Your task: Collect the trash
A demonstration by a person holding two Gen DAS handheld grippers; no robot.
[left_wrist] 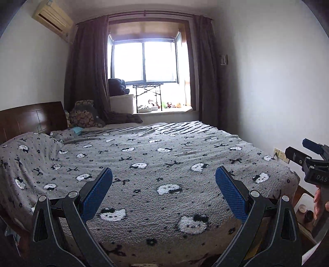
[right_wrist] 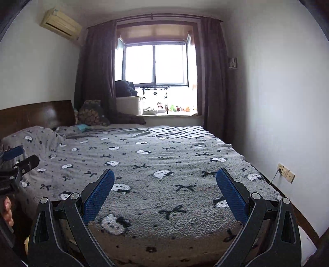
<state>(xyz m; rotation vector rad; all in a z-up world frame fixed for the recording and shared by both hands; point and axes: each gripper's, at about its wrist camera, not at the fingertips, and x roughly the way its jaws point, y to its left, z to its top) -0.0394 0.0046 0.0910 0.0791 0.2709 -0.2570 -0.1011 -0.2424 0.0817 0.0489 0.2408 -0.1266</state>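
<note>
Grippers first: I am holding one in each hand, side by side at the foot of a bed, both pointing toward the window. My left gripper is spread wide, its blue pads far apart and grasping nothing. My right gripper is spread just as wide and is also carrying nothing. At the right edge of the left view, my right hand is showing on its handle.

Beyond the fingers, the bed is filling most of both views, covered by a fuzzy grey blanket printed with white cat faces and black bows. Further off, a striped sheet is lying at the far end, and a wooden headboard is standing along the left wall with pillows piled near it. Past that, dark curtains are framing a bright window, with small toys lined along the sill. An air conditioner is hanging high on the left wall, and a wall socket is sitting low on the right.

As for the trash, I am not seeing any piece I can name for certain. A small pale blue scrap is lying near the pillows, but it is too small to identify.

My judgement of the risks: the busy print could be hiding small litter, so I might miss a piece. Closing on the deep pile could pinch the blanket instead and drag it along.
</note>
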